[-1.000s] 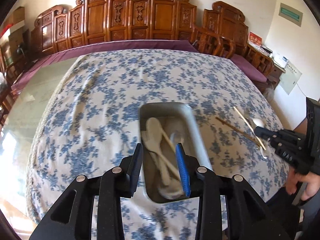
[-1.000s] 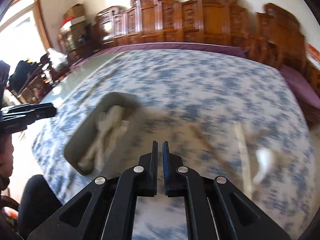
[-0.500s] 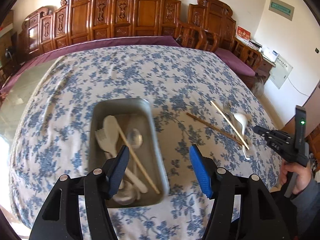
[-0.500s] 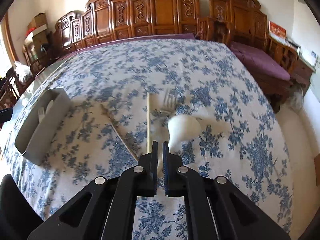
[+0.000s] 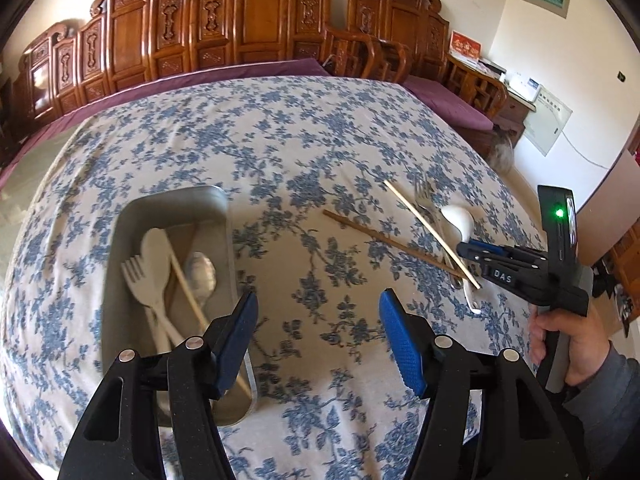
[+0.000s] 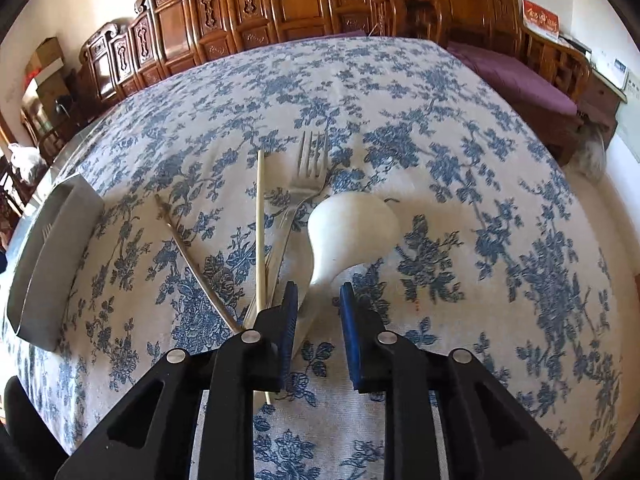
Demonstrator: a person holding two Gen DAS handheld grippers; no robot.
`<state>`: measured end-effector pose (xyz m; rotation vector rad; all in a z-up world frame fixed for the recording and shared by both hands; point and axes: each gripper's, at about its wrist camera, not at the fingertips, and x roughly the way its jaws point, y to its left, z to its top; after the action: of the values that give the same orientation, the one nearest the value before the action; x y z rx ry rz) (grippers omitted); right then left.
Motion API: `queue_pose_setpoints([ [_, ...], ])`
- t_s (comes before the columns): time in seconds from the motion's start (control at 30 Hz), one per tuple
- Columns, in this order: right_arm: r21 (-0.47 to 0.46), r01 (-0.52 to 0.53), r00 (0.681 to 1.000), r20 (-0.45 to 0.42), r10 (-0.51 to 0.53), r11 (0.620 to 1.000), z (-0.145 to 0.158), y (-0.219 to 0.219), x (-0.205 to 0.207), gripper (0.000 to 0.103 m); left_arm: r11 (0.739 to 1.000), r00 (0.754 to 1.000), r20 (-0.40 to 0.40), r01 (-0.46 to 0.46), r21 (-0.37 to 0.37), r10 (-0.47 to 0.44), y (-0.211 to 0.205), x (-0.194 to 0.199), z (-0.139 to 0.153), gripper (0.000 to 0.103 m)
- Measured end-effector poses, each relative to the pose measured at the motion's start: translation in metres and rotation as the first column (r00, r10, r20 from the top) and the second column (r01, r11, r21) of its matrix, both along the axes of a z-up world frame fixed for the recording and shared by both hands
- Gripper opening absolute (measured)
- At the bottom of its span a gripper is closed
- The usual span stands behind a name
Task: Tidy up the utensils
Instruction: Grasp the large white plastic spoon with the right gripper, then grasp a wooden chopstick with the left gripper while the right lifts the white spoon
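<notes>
On the left of the table (image 5: 280, 128), a metal tray (image 5: 132, 216) holds a pale fork, spoons and a chopstick. Above its near right corner the left hand-held gripper (image 5: 318, 338) hangs spread and empty. Further right lie a dark chopstick (image 5: 384, 240), a light chopstick (image 6: 260, 216), a metal fork (image 6: 306, 176) and a white spoon (image 6: 352, 224). At the far right, the right hand-held gripper (image 6: 318, 308), jaws just opening, straddles the spoon's handle without pressing it.
</notes>
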<state>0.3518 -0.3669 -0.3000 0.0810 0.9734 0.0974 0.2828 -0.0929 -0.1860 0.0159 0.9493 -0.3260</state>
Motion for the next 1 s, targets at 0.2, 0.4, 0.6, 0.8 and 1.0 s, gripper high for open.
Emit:
queue_pose_setpoints([
  [0.2,0.007,0.005,1.0,-0.004,-0.005,1.0,0.0,-0.005,0.004,0.012,1.0,1.0,-0.026,0.015,0.003,-0.015,-0.023,0.013,-0.016,0.06],
  [0.4,0.014,0.021,1.0,0.008,-0.021,1.0,0.002,-0.025,-0.003,0.008,1.0,0.998,-0.058,0.008,0.002,-0.008,-0.042,0.027,-0.038,0.06],
  [0.6,0.025,0.023,0.999,0.043,-0.024,0.999,0.009,-0.029,-0.006,0.004,1.0,0.996,-0.087,0.019,-0.016,-0.02,-0.071,0.043,-0.051,0.06],
  [0.8,0.007,0.002,0.999,0.05,-0.002,1.0,0.009,-0.026,-0.004,0.004,1.0,0.994,-0.111,0.015,-0.017,-0.017,-0.098,0.066,-0.061,0.06],
  [1.0,0.042,0.019,0.999,0.048,-0.021,0.999,0.009,-0.033,-0.002,0.004,0.999,0.988,-0.152,-0.021,-0.033,0.016,-0.113,0.087,-0.075,0.06],
])
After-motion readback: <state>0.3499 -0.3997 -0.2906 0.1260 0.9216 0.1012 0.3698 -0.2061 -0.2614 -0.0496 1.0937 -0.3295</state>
